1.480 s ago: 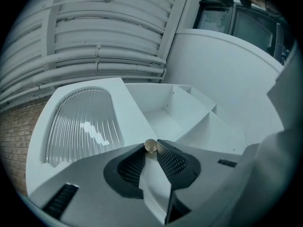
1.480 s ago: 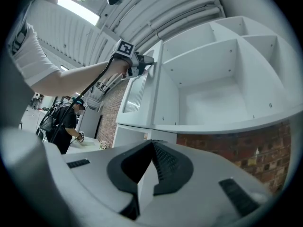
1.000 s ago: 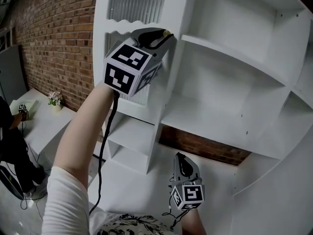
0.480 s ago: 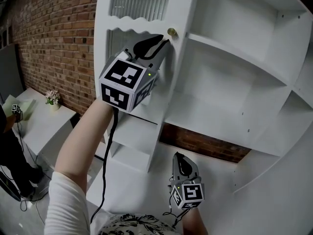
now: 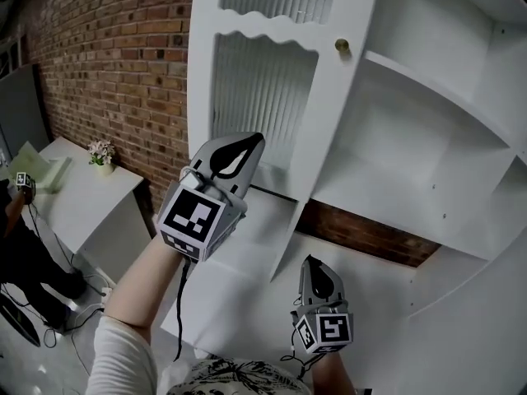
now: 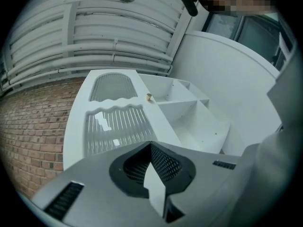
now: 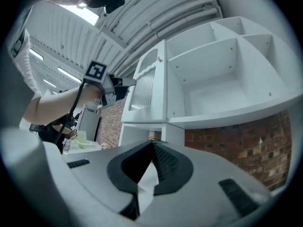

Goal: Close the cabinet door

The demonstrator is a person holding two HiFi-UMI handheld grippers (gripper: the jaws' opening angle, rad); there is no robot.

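The right gripper (image 5: 310,262) is nearest, low in the head view, well below the cabinet door (image 5: 263,97) and a little to its right. Its marker cube faces the camera. In the right gripper view its jaws (image 7: 152,143) stand together with nothing between them, pointing slightly upward at the cabinet's underside.

The left gripper (image 5: 254,141) hangs higher, in front of the cabinet door's lower part and apart from it, on a bare forearm (image 5: 136,286) that rises from a white sleeve. Its tips point up towards the door's ribbed glass panel (image 5: 268,113). Its jaws (image 6: 151,144) have just been closing and now meet, gripping nothing.

The cabinet door itself fills the upper left bay of the white cabinet. As far as the views show, it lies flat in the cabinet's front, shut. It has a wavy-topped frame around the ribbed panel, and a small brass knob (image 5: 342,46) sits on its right edge. Right of the door are bare, doorless shelves (image 5: 412,163), and below it is another doorless compartment (image 5: 239,245).

A brick wall (image 5: 107,56) runs behind and left of the door. A low white table (image 5: 82,204) stands against that wall, left of and below the door, and bears a small pot of flowers (image 5: 102,153). At the far left edge, beyond the table, part of a seated person (image 5: 16,220) in dark clothes shows.
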